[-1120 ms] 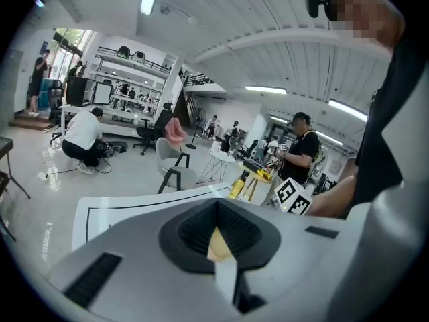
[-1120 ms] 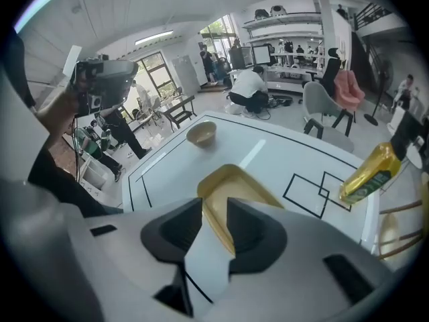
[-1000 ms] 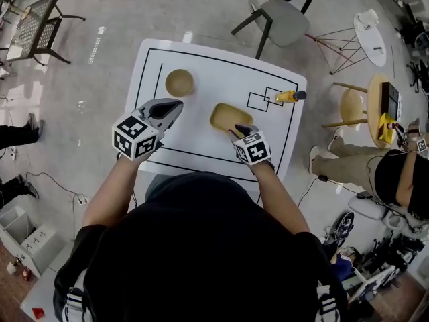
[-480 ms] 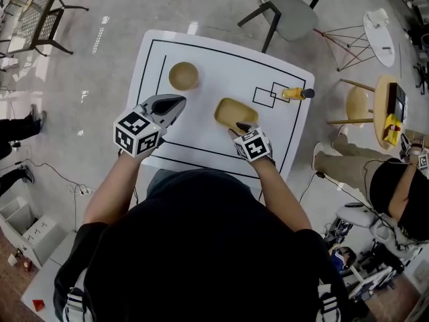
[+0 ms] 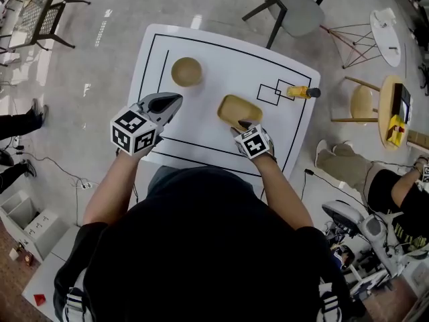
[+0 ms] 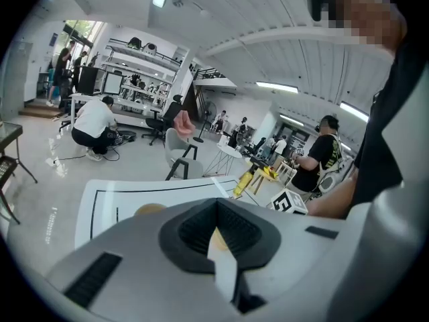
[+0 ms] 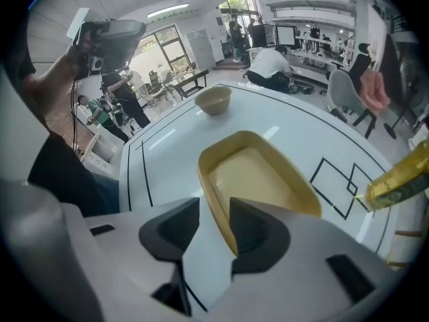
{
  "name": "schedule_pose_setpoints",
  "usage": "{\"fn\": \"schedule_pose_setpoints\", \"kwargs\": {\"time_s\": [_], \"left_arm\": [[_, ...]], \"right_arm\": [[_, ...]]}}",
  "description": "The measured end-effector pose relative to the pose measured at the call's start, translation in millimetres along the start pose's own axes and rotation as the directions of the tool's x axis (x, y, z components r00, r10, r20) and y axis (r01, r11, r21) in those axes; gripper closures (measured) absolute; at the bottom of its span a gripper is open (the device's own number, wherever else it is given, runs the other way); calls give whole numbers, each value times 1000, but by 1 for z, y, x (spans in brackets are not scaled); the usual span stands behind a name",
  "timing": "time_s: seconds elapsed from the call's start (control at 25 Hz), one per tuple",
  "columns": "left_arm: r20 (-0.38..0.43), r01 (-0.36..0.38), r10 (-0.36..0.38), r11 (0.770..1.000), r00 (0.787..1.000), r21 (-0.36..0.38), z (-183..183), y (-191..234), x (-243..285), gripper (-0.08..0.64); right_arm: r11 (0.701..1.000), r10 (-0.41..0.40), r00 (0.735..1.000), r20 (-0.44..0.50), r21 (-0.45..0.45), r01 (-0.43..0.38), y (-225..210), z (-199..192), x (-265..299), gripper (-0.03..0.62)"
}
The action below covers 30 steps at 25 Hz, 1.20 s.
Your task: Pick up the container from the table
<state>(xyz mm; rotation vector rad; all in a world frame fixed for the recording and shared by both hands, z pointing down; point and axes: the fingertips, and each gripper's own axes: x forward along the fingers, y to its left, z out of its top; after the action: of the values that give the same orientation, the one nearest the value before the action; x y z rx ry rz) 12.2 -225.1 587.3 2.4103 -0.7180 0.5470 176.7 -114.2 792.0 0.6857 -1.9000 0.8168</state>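
Astride container point(image 7: 255, 176) rim: R gripper point(image 7: 213, 212), just opening wide.

The container point(image 5: 236, 108) was a shallow yellow dish, rounded-rectangular, open-topped and empty. It sat upright and flat on the white table point(image 5: 208, 66), right of the table's centre, inside its black border line.

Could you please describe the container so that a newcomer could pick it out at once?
Start at the white table marked with black lines. Near its middle lies a shallow yellow container. It alone is oblong with rounded corners: seen from the head view, the tan bowl to its left is round, and the yellow bottle to its right is slim with a dark cap.
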Motion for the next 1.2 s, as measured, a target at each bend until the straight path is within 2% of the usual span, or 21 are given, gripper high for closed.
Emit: {"fn": "schedule_pose_setpoints", "kwargs": {"time_s": [0.32, 0.76, 1.2], "left_arm": [[0, 13, -13, 1000, 1000, 1, -1, -4, 4, 554], [-8, 14, -14, 1000, 1000, 0, -4, -3, 5, 554], [-17, 23, -23, 1000, 1000, -1, -4, -4, 6, 554]], "right_arm": [[995, -23, 997, -68, -99, 16, 5, -6, 8, 448], [990, -23, 994, -107, -138, 9, 5, -13, 16, 448], [989, -26, 992, -120, -147, 9, 4, -15, 19, 479]]}}
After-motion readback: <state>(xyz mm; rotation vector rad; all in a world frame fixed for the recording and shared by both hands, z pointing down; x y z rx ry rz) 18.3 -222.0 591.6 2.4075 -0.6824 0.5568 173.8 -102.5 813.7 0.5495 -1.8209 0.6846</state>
